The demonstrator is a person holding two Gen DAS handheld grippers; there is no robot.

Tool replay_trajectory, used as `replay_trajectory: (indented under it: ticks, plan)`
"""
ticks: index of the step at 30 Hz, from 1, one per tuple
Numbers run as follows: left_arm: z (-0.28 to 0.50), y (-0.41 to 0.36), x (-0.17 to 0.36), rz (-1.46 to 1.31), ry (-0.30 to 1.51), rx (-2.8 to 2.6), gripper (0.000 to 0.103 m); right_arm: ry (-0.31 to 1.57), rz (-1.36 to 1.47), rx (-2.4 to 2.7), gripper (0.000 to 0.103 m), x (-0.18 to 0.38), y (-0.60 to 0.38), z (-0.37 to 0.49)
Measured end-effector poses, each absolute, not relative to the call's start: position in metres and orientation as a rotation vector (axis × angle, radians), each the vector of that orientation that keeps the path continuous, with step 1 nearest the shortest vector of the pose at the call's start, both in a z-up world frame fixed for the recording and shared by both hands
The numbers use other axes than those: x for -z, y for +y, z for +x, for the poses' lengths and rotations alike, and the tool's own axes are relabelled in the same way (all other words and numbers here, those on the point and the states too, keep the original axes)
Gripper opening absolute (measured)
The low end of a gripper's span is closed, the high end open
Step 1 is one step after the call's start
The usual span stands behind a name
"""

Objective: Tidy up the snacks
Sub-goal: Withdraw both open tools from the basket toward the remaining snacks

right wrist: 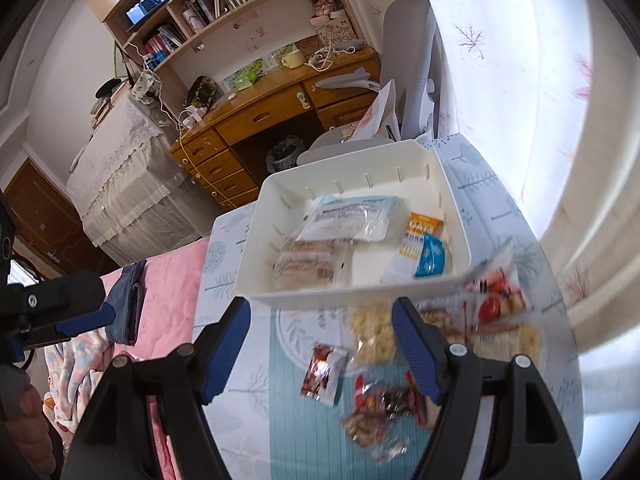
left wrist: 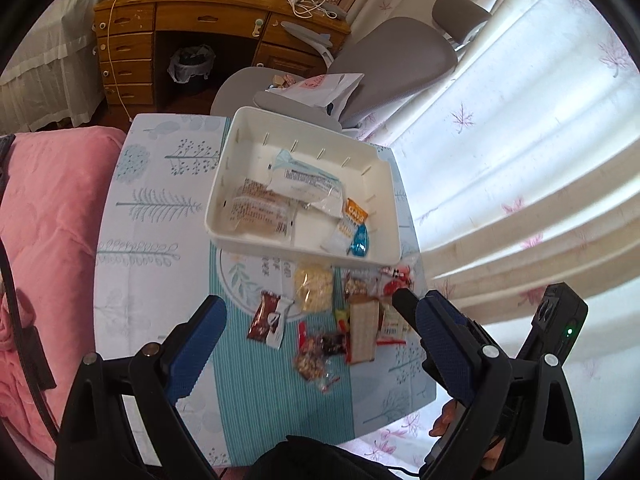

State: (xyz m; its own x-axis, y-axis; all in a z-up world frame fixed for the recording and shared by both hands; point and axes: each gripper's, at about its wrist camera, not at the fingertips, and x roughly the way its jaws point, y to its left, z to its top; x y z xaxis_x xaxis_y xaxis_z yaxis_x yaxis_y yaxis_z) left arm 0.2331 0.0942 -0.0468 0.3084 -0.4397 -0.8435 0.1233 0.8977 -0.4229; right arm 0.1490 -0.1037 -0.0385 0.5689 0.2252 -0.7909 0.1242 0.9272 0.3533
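A white bin (left wrist: 224, 204) (right wrist: 460, 188) stands on the small table (left wrist: 160, 280) and holds several snack packets, among them a clear-wrapped pastry (left wrist: 260, 210) (right wrist: 304, 264), a pale blue pouch (left wrist: 308, 184) (right wrist: 352, 216) and an orange oats bar (left wrist: 355, 213) (right wrist: 422, 226). In front of the bin lie loose snacks: a brown sachet (left wrist: 269, 318) (right wrist: 324, 372), a pale cookie pack (left wrist: 314, 286) (right wrist: 372, 334), a cracker pack (left wrist: 363, 330) and a nut mix bag (left wrist: 316, 354) (right wrist: 380, 412). My left gripper (left wrist: 320, 312) is open above the loose snacks. My right gripper (right wrist: 322, 314) is open above them too, and it shows in the left wrist view (left wrist: 404, 300).
A pink blanket (left wrist: 52, 240) lies left of the table. A grey office chair (left wrist: 392, 64) with a white bag stands behind the table. A wooden desk (left wrist: 200, 28) stands further back. White curtains (left wrist: 520, 160) hang on the right.
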Motion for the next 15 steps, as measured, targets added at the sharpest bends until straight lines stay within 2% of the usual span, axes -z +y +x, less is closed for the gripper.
replay_trajectory:
  ticks: [15]
  plan:
    - [0.126, 0.129, 0.068, -0.287, 1.235, 0.422, 0.095, 0.939, 0.360, -0.030, 0.074, 0.038, -0.063, 0.043]
